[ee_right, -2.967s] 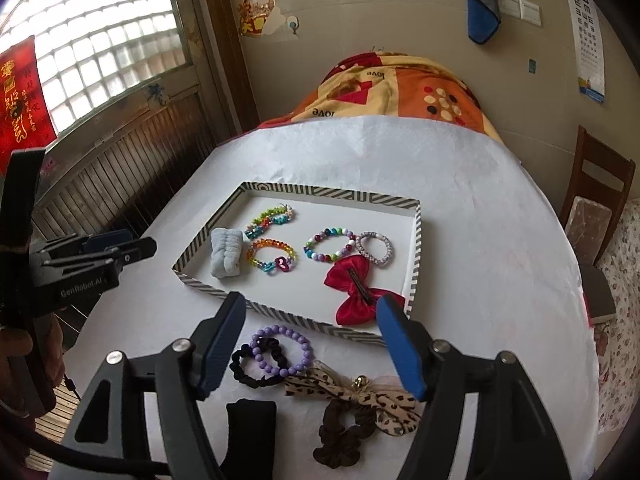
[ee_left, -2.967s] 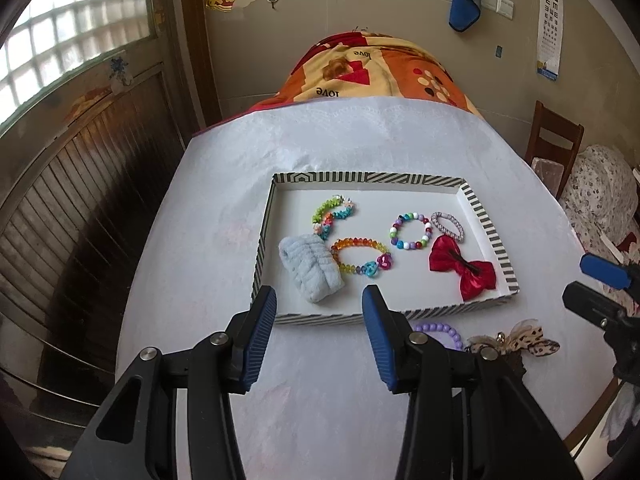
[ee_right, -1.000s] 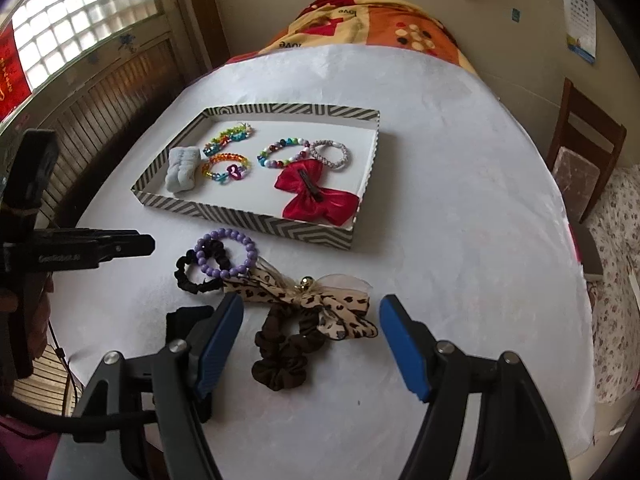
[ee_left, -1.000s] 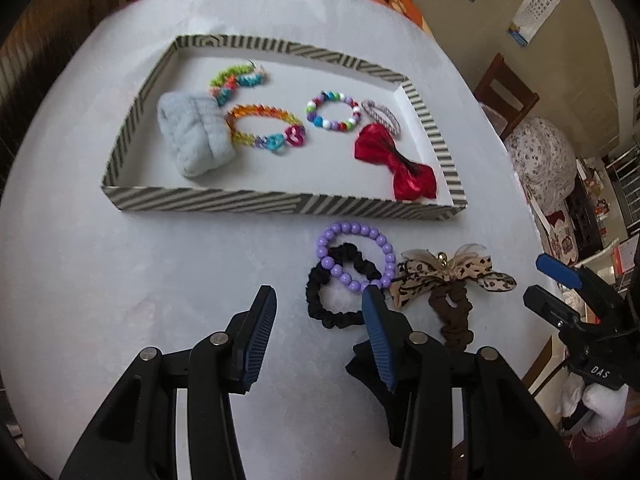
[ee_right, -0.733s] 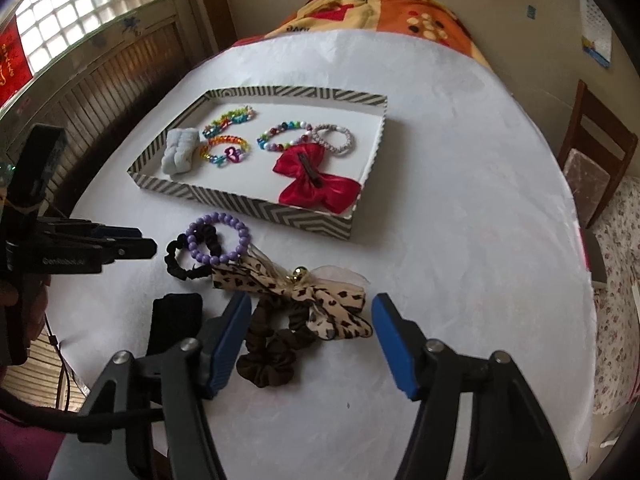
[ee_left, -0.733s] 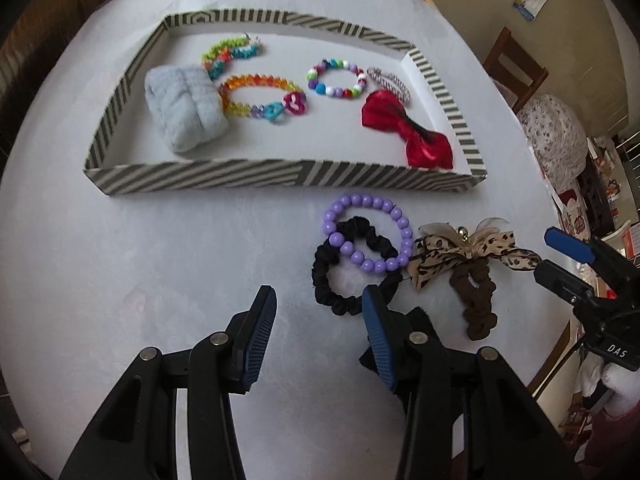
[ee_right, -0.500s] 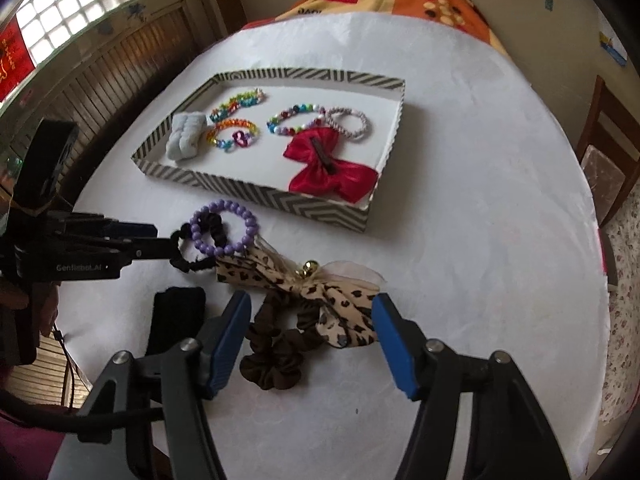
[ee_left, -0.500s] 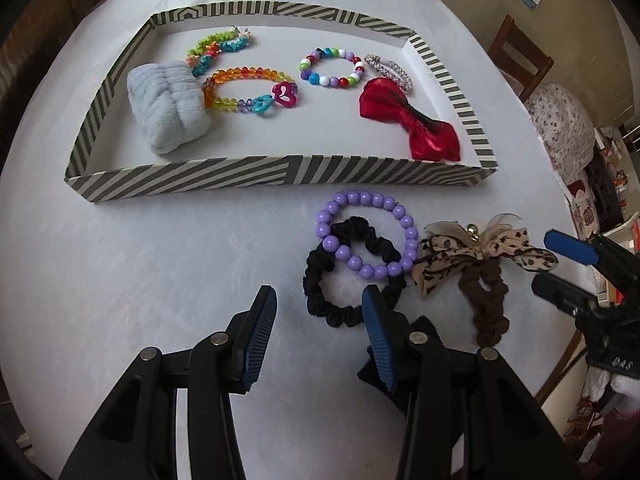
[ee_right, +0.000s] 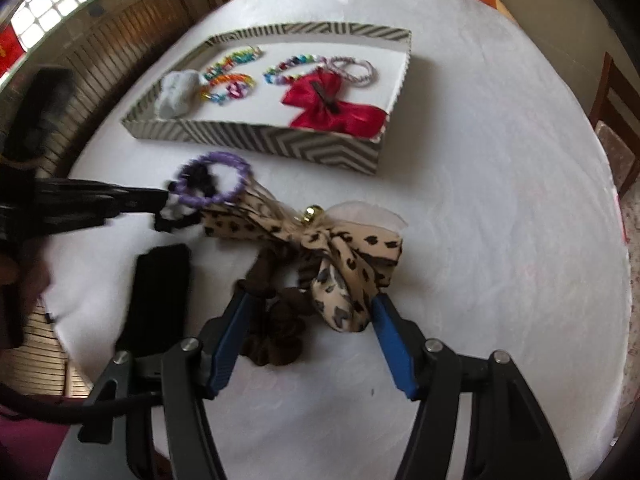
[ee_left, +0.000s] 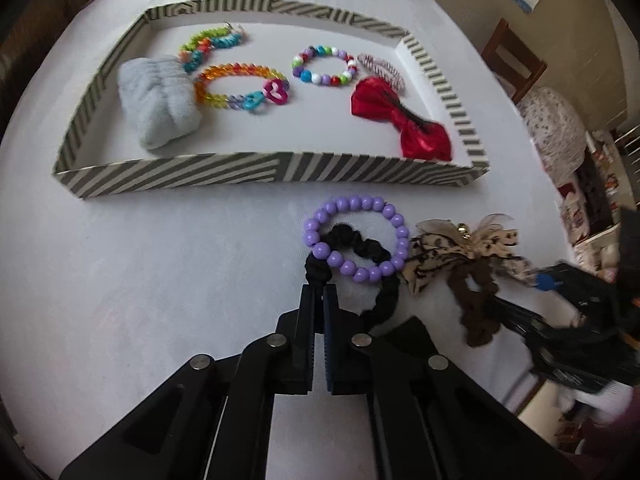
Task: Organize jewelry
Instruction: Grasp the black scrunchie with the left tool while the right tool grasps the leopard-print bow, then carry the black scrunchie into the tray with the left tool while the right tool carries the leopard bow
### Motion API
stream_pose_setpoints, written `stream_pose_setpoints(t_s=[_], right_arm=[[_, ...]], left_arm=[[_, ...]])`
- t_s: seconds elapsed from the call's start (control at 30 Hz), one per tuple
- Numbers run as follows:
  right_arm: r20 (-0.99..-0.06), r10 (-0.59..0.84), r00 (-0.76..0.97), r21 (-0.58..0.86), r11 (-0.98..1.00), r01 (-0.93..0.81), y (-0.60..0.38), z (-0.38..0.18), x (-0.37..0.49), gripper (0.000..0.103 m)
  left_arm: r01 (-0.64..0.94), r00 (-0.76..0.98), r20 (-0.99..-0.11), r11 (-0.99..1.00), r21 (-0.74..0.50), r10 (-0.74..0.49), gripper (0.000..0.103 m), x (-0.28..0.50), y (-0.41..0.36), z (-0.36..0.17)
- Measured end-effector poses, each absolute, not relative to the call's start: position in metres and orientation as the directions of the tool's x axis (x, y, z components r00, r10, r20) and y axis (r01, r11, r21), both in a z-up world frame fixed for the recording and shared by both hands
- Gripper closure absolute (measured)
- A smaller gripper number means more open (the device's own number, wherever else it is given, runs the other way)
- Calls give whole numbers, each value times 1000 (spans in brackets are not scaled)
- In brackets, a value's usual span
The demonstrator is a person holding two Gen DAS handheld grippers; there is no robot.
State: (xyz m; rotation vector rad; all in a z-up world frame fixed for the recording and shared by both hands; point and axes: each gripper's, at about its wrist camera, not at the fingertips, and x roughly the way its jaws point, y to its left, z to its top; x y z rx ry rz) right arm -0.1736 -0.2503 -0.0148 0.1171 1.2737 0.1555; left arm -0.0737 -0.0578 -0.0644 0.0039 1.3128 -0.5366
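Observation:
My left gripper (ee_left: pixel 319 289) is shut on the near left edge of a black scrunchie (ee_left: pixel 384 292) lying on the white table. A purple bead bracelet (ee_left: pixel 356 240) rests on top of that scrunchie. My right gripper (ee_right: pixel 310 302) is open, its fingers on either side of a brown scrunchie (ee_right: pixel 276 320) and a leopard-print bow (ee_right: pixel 340 256). The striped tray (ee_left: pixel 180 180) beyond holds several bracelets, a red bow (ee_left: pixel 400 118) and a pale blue scrunchie (ee_left: pixel 160 100). The tray also shows in the right wrist view (ee_right: pixel 256 136).
A black flat object (ee_right: pixel 160 292) lies at the table's near edge, left of my right gripper. A wooden chair (ee_right: pixel 616 120) stands to the right of the table. A slatted wooden wall (ee_right: pixel 120 32) is to the left.
My left gripper moved forward and closed on the black scrunchie. My right gripper lowered and advanced until its open fingers straddle the brown scrunchie and leopard bow.

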Motion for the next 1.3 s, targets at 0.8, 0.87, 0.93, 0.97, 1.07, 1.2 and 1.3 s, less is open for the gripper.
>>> stream_pose_setpoints(t_s=[0.8,0.87,0.93,0.97,1.07,1.2,1.3], right_arm=[[-817,170,551,170,984,-52,-283,104,-149,91],[-808,159,567,161,986,-47,-285,109,-135,91],[-804,150,576,153,987,-45,-286,111,-121,91],[-800,146,581,148,988,-44,-287,112,-110,91],[-796,144,587,145,988,-46,-290,112,-86,91],[-801,156,579,153,987,-54,-292,103,-52,91],[-803,180,568,171,983,-69,-289,93,-24,91]], left_arm=[[421,386,-816,869,-259,-430,103,-38,-35,49],[427,388,-815,867,-255,-431,103,-31,-42,49],[431,387,-816,866,-251,-429,103,-22,-52,46],[435,385,-819,866,-246,-426,103,-18,-58,43],[443,377,-829,867,-230,-413,103,-8,-73,34],[445,360,-841,867,-226,-404,103,4,-88,21],[438,353,-850,872,-218,-390,103,12,-96,11]])
